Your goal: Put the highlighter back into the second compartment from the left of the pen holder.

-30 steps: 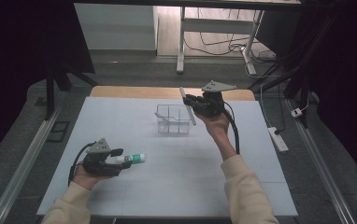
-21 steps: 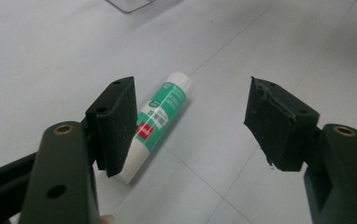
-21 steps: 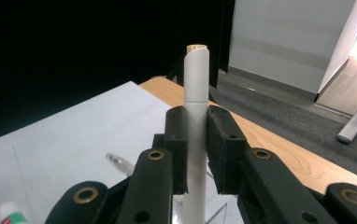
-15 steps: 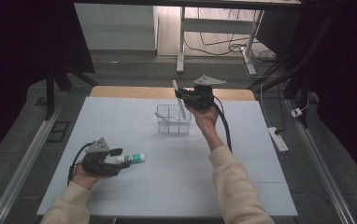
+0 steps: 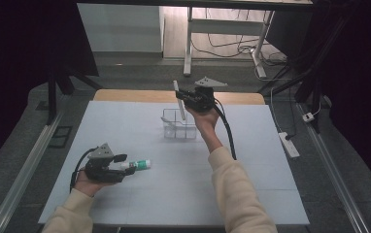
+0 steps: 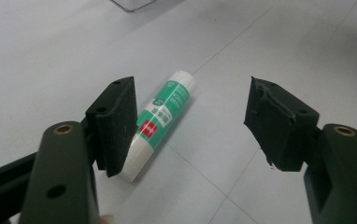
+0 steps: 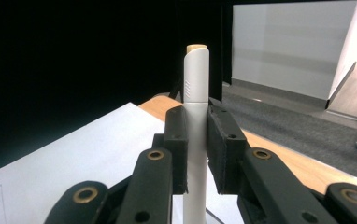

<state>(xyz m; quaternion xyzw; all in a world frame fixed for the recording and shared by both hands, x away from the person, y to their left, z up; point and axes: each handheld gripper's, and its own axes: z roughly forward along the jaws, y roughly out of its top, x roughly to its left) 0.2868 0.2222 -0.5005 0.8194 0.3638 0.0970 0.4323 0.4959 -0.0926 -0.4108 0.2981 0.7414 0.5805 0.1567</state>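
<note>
The right gripper (image 5: 179,97) pinches a white pen (image 7: 196,93) above the clear organizer (image 5: 178,124). The left gripper (image 6: 190,121), jaws spread, straddles a glue tube (image 6: 160,122). Next, the pen likely needs lowering into 1 compartment.

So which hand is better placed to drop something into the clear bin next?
Right. The right gripper is shut on the white pen above the clear bin; the left gripper's jaws are open around the glue stick.

A white pen-like stick (image 7: 196,107) is held upright above the clear bin (image 5: 178,127). A green-and-white tube (image 6: 160,120) is laid flat on the surface (image 5: 251,160).
</note>
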